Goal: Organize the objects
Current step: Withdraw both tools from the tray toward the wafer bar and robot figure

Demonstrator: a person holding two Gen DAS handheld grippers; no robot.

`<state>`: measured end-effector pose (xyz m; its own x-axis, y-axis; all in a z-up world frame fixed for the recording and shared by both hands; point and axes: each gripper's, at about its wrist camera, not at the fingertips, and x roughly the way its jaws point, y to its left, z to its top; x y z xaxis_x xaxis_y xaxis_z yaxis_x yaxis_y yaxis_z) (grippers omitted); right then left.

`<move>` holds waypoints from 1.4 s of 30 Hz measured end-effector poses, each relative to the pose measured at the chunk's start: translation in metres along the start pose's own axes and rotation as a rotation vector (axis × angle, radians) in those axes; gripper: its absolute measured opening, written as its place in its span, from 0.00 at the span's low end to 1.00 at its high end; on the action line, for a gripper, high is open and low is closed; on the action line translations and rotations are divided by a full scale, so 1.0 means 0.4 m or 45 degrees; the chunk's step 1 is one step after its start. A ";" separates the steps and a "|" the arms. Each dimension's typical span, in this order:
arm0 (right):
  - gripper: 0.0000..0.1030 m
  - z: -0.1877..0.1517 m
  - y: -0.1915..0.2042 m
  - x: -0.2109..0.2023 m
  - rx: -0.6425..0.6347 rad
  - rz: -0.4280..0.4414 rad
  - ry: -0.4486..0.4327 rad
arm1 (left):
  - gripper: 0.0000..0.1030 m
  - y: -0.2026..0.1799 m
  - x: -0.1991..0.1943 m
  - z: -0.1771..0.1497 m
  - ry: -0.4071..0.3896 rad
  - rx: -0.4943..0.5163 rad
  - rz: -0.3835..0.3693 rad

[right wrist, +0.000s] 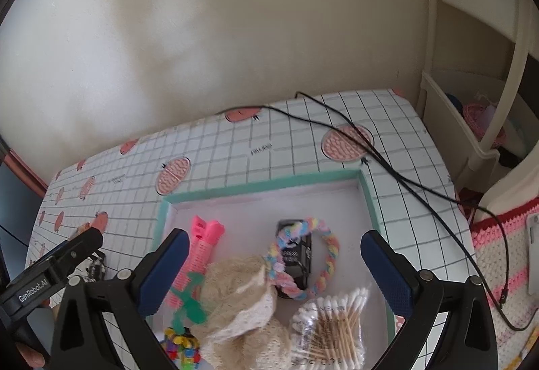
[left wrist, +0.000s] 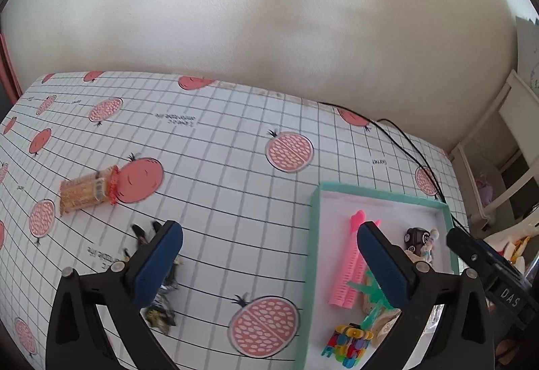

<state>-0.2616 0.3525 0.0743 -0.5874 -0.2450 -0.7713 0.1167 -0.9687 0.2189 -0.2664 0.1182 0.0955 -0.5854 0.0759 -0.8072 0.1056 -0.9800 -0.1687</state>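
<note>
Both grippers — left [left wrist: 269, 255] and right [right wrist: 274, 264] — hover with jaws spread wide, gripping nothing.

A home room: pomegranate-print tablecloth [left wrist: 209, 168], crocheted rug [right wrist: 505, 255], cream shelf unit [right wrist: 471, 121] beside it.

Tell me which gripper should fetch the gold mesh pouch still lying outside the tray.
Left. The left gripper is open over the tablecloth facing the gold mesh pouch; the right gripper hovers above the green-rimmed tray.
</note>
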 end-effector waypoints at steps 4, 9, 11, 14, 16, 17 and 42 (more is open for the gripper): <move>1.00 0.021 0.064 -0.026 -0.040 0.034 -0.032 | 1.00 0.071 -0.028 0.030 -0.012 -0.024 0.003; 1.00 0.037 0.183 -0.041 -0.108 0.096 -0.051 | 1.00 0.200 -0.067 0.065 -0.041 -0.077 0.060; 1.00 0.037 0.238 -0.040 -0.137 0.121 -0.052 | 1.00 0.250 -0.081 0.074 -0.053 -0.089 0.091; 1.00 0.023 0.332 -0.021 -0.193 0.162 -0.018 | 1.00 0.326 -0.097 0.088 -0.062 -0.102 0.136; 1.00 0.008 0.384 -0.001 -0.207 0.200 0.020 | 1.00 0.371 -0.099 0.092 -0.060 -0.113 0.150; 1.00 -0.004 0.418 0.016 -0.215 0.222 0.049 | 1.00 0.391 -0.100 0.093 -0.058 -0.118 0.153; 1.00 -0.221 0.626 0.233 -0.440 0.176 0.372 | 1.00 0.506 0.121 0.053 0.093 0.266 0.227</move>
<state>-0.2164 0.0836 0.0042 -0.3036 -0.3251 -0.8956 0.4669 -0.8701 0.1576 -0.2903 -0.0802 0.0342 -0.5121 -0.0953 -0.8537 0.0292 -0.9952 0.0936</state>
